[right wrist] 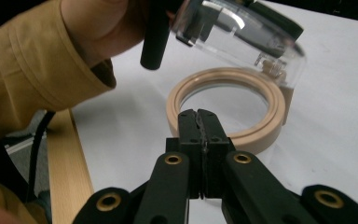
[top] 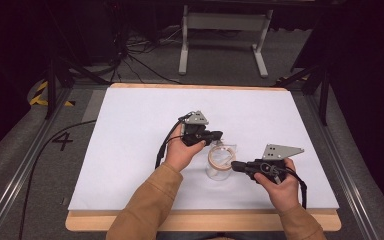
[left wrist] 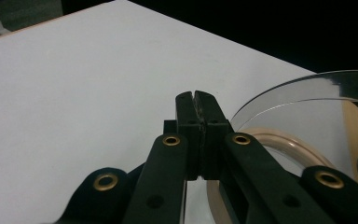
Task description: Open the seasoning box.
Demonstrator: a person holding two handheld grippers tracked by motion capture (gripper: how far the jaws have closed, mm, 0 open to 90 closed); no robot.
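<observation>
Resting near the middle of the high view, a clear glass jar (top: 219,165) with a beige ring (top: 220,156) around its mouth stands on the white desk (top: 130,150), a little below centre and between the two hands. The left tool (top: 215,135), held in the left hand (top: 182,150), sits just above and left of the jar in the frame, its jaws clenched together with nothing between them; in the left gripper view the pads meet flat, and the jar's clear hinged lid (left wrist: 307,100) curves up at the right edge, just beside the jaws, though contact with it cannot be told. The right tool (top: 235,166), gripped by the right hand (top: 280,187), lies at the jar's right side in the high view, likewise clenched and empty. In the right gripper view its closed tips sit just in front of the beige ring (right wrist: 223,112), and whether they touch it cannot be told, while the tilted lid (right wrist: 242,32) hangs above at the upper centre of the frame.
</observation>
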